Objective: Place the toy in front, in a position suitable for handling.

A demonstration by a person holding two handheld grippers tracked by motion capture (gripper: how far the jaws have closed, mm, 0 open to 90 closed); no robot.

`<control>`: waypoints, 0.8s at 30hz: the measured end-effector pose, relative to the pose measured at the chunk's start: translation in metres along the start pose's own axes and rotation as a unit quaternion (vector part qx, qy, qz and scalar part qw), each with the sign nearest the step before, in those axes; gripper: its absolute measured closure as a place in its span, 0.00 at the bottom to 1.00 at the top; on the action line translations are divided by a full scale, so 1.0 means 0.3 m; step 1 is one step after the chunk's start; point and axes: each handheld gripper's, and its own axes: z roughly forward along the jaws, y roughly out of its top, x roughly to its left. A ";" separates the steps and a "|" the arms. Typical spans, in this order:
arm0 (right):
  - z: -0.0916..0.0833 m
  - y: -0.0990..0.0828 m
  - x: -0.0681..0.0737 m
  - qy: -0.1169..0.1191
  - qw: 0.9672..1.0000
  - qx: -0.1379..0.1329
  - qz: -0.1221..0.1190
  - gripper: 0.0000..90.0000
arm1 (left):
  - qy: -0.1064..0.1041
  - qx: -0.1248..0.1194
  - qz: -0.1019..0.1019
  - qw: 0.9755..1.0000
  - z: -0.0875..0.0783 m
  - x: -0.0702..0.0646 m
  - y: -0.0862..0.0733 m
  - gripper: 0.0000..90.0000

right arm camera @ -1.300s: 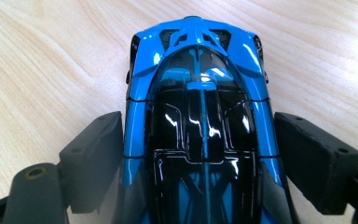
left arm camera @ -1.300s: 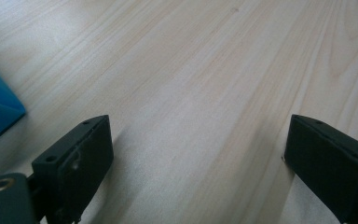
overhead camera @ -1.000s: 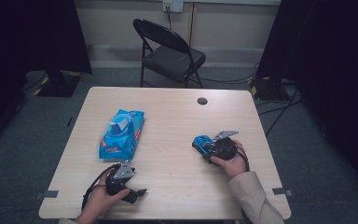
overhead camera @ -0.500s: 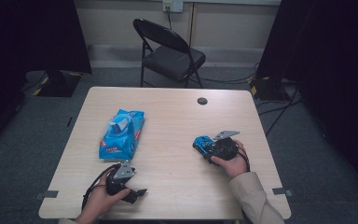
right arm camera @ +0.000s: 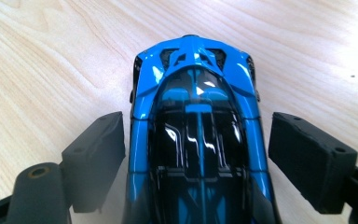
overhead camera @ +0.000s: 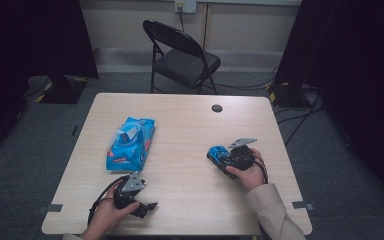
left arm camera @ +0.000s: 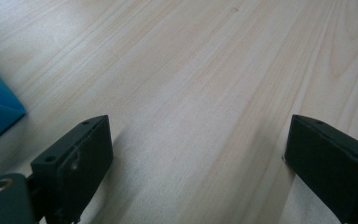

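- Nothing moved since earlier frames; both hands parked.
- Right gripper (right arm camera: 196,154) straddles blue toy car (right arm camera: 198,140), jaws wide, small gap on the right side, no grip yet.
- Left gripper (left arm camera: 200,158) open, empty, near the blue packet (overhead camera: 129,142).
- Next, I judge: close squarely on the car's flanks.

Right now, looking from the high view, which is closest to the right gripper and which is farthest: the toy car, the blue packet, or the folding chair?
1. Blue toy car: between the right gripper jaws, on the table's right side.
2. Blue packet: across the table, on its left side.
3. Black folding chair: on the floor beyond the table's far edge.

Blue snack packet (overhead camera: 128,143), folding chair (overhead camera: 182,59), wooden table (overhead camera: 180,120)
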 end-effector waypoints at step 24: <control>0.004 0.012 -0.008 0.005 1.000 0.008 0.012 0.30 | 0.000 0.000 0.000 1.000 0.001 0.001 0.000 0.08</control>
